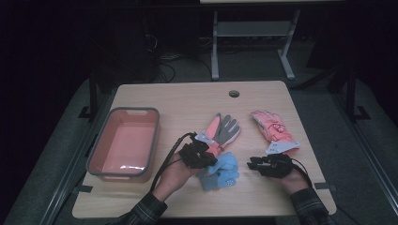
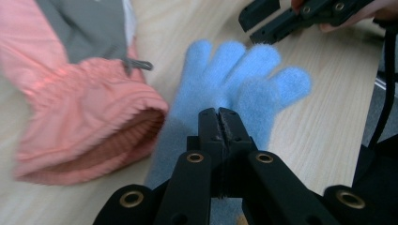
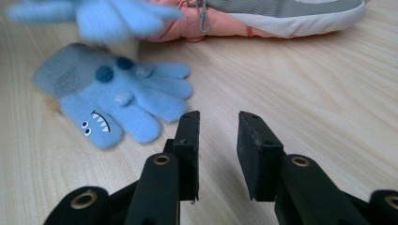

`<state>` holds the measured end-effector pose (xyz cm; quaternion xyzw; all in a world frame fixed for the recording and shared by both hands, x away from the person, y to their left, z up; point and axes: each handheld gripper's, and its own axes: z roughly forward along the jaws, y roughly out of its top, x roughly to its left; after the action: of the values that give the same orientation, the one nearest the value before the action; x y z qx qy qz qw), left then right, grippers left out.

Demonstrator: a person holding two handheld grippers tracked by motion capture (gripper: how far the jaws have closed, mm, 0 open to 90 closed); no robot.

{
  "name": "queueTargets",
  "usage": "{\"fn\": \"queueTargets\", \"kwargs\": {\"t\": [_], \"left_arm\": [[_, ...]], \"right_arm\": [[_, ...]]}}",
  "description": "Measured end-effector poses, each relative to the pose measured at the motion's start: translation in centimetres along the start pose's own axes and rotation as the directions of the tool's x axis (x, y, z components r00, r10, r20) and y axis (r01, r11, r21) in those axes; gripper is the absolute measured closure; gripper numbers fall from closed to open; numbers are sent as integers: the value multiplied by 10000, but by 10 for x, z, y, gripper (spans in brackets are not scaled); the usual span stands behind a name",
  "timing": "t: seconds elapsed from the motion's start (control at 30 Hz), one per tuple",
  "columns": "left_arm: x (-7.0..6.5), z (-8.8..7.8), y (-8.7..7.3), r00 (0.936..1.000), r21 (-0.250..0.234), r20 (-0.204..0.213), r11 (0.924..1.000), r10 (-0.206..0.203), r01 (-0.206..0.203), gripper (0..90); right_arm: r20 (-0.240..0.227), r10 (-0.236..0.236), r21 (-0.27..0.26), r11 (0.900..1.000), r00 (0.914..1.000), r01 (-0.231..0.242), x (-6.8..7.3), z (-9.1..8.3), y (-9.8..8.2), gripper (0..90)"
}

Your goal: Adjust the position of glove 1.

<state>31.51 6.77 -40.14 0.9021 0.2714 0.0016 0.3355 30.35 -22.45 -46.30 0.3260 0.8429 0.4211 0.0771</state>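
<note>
Overhead forward-down; two close jaw-mounted views

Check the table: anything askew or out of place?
The blue gloves lie partly stacked, one across the other, and the left hand-held gripper is shut on the upper one. The two pink gloves lie apart. The pink bin holds nothing. No damage, no spill.

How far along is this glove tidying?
Nothing looks put away yet: the bin holds no gloves. In hand: the left gripper is shut on a blue glove and lifts it. The right gripper is open and holds nothing. Left on the table: a second blue glove and two pink gloves, one beside the blue ones, one farther right.
</note>
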Motion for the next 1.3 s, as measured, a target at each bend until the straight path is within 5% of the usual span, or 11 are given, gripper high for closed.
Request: {"fn": "queueTargets", "kwargs": {"t": [0.27,0.37,0.6,0.9,0.93,1.13,1.3], "left_arm": [[-6,27,-4,10000,542,-46,9985,-87,90,884],[-6,31,-6,10000,599,-92,9982,0,6,809],[-3,15,-7,9995,147,-148,9995,285,-283,672],[6,-14,-36,9972,-85,-263,9975,701,-703,599],[5,-17,-42,9946,-33,-134,9947,1032,-1032,599],[-1,-8,-48,9883,165,31,9882,1523,-1523,597],[-2,1,-49,9861,440,-26,9852,1662,-1659,603]], "right_arm": [[-51,-16,138,9999,10000,17,2,2,0,693],[-83,-75,137,9999,9999,76,2,2,0,682],[-142,-51,176,9998,9999,54,2,2,-1,665],[-172,6,348,9994,9999,0,1,6,-3,610],[78,22,450,9990,10000,-25,1,7,-3,552],[575,21,627,9980,9983,-58,-1,12,-5,417],[610,-11,570,9984,9981,-24,0,13,-6,397]]}}
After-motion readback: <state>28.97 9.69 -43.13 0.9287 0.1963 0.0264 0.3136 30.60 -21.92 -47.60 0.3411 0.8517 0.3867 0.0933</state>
